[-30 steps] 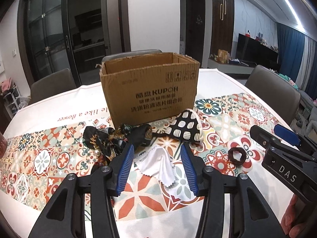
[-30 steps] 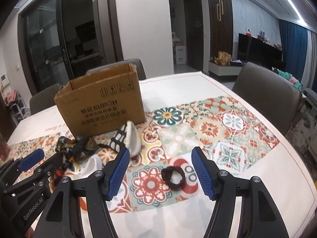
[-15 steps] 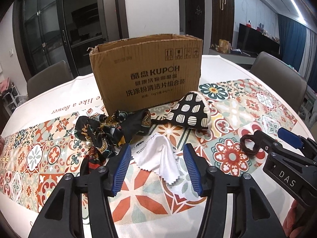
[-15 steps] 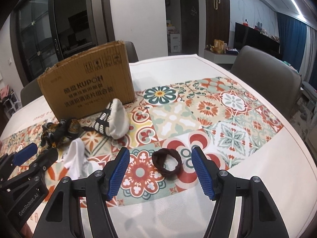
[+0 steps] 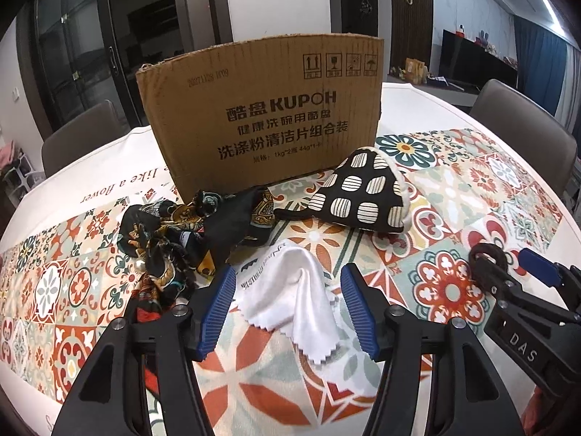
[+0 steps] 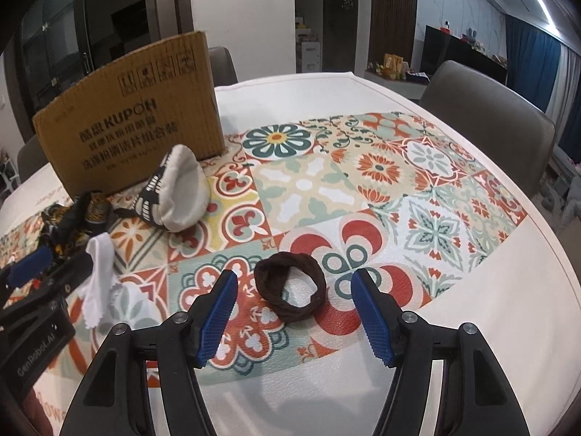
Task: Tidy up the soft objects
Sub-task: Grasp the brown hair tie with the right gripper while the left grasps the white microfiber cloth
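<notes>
My left gripper (image 5: 288, 309) is open, its blue pads on either side of a white cleaning cloth (image 5: 290, 290) lying on the patterned tablecloth. A dark patterned scarf (image 5: 181, 239) lies left of it, a black-and-white pouch (image 5: 363, 196) behind it, and a brown cardboard box (image 5: 261, 123) stands further back. My right gripper (image 6: 296, 314) is open around a dark brown hair scrunchie (image 6: 290, 290) lying flat. The cloth (image 6: 101, 265), pouch (image 6: 178, 196) and box (image 6: 134, 123) also show in the right wrist view.
The round table has a white border (image 6: 472, 309) around the tiled pattern. Grey chairs (image 6: 486, 120) stand around it. The right gripper (image 5: 523, 305) shows at the right of the left wrist view, the left gripper (image 6: 32, 290) at the left of the right wrist view.
Both grippers have moved forward and lower toward the table. The cloth now sits between the left pads and the scrunchie between the right pads. Both stay open.
</notes>
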Demonstrator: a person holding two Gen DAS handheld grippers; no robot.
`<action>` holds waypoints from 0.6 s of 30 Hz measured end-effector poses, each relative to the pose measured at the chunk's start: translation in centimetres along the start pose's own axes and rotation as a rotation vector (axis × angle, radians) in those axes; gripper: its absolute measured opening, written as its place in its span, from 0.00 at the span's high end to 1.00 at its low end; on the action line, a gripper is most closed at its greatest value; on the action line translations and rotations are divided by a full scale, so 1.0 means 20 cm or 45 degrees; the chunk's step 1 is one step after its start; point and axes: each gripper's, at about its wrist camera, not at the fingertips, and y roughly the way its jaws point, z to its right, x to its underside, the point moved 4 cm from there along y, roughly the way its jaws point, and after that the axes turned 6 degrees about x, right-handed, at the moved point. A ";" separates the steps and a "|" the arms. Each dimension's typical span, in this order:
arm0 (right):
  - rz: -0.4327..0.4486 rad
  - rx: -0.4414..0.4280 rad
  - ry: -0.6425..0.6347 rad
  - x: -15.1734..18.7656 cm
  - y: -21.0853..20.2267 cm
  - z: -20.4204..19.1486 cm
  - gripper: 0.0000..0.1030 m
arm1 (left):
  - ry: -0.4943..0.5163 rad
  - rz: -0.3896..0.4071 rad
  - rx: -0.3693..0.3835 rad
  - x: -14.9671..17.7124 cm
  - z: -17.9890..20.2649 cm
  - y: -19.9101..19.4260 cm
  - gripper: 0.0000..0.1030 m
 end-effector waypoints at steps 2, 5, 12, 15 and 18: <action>-0.011 0.005 -0.001 0.00 0.02 0.00 0.36 | 0.001 -0.004 -0.006 0.00 0.00 0.03 0.42; -0.025 0.005 -0.003 0.01 0.06 0.00 0.36 | -0.007 -0.021 -0.003 0.00 -0.01 0.07 0.42; -0.041 -0.027 0.002 0.01 0.09 -0.02 0.36 | -0.046 -0.055 0.013 0.00 -0.02 0.15 0.43; -0.044 -0.036 0.001 0.01 0.10 -0.03 0.36 | -0.062 -0.074 0.023 0.00 -0.04 0.18 0.44; -0.048 -0.044 -0.006 0.00 0.12 -0.04 0.37 | -0.078 -0.090 0.038 0.01 -0.05 0.20 0.55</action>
